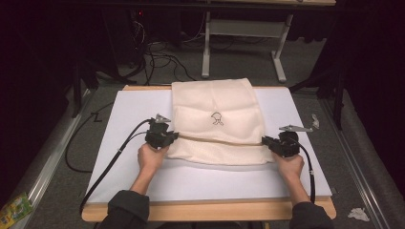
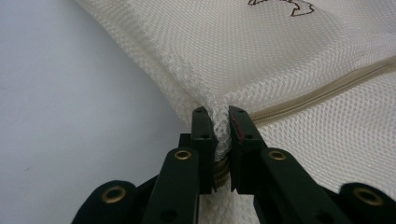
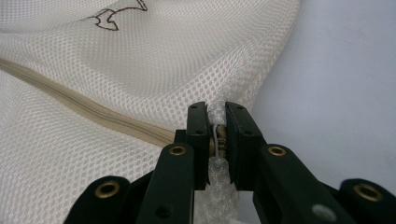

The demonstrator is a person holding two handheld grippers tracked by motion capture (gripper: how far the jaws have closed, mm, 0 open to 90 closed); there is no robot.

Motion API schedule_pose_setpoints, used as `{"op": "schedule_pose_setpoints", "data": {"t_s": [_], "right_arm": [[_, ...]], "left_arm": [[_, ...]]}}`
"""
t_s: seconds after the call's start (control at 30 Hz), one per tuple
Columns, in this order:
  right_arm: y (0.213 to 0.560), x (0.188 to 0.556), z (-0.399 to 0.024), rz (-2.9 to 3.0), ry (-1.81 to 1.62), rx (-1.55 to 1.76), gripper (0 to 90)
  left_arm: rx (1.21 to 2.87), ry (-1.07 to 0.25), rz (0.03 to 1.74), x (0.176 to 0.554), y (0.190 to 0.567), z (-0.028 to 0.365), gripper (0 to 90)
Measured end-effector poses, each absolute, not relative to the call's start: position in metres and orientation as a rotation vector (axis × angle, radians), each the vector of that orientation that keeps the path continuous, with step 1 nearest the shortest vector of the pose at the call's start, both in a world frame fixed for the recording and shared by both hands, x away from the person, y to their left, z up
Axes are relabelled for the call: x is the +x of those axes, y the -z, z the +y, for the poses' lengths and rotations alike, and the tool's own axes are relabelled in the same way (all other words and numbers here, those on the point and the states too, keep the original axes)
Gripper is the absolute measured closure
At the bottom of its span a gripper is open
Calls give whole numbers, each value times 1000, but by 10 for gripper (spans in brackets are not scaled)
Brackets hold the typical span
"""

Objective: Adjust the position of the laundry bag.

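Both forearms come in from the near edge of the surface (image 1: 143, 102), spread wide, each hand wrapped around the back of its tool. The left gripper (image 1: 171, 137) points right and level, and its jaws pinch the left edge of the mesh laundry bag (image 1: 217, 119); in the left gripper view the netting bunches up between the two black jaws at the end of the beige zipper (image 2: 327, 91). The right gripper (image 1: 264, 140) points left and mirrors it, its jaws pressed on the bag's right edge at the zipper's other end (image 3: 84, 109). The cream bag lies at the middle of the white surface, its far end reaching the far edge, a small dark embroidered mark (image 1: 217, 119) facing up. Cables (image 1: 110, 162) trail from both grippers toward the near side. On the floor lie a crumpled tissue (image 1: 358, 214) at the near right and a green packet (image 1: 14, 209) at the near left.
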State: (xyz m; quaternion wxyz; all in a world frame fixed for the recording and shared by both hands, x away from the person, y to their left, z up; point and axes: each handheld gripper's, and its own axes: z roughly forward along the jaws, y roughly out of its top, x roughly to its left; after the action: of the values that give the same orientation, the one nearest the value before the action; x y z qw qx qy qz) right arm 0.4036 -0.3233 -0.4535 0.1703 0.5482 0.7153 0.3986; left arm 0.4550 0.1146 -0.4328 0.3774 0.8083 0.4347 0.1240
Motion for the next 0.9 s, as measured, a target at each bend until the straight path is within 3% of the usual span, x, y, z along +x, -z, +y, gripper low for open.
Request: {"op": "schedule_pose_setpoints", "data": {"t_s": [0.9], "right_arm": [[454,382,-300,2090,-1176,1504,818]], "left_arm": [[2015,-227,1163,438,444,150,820]]}}
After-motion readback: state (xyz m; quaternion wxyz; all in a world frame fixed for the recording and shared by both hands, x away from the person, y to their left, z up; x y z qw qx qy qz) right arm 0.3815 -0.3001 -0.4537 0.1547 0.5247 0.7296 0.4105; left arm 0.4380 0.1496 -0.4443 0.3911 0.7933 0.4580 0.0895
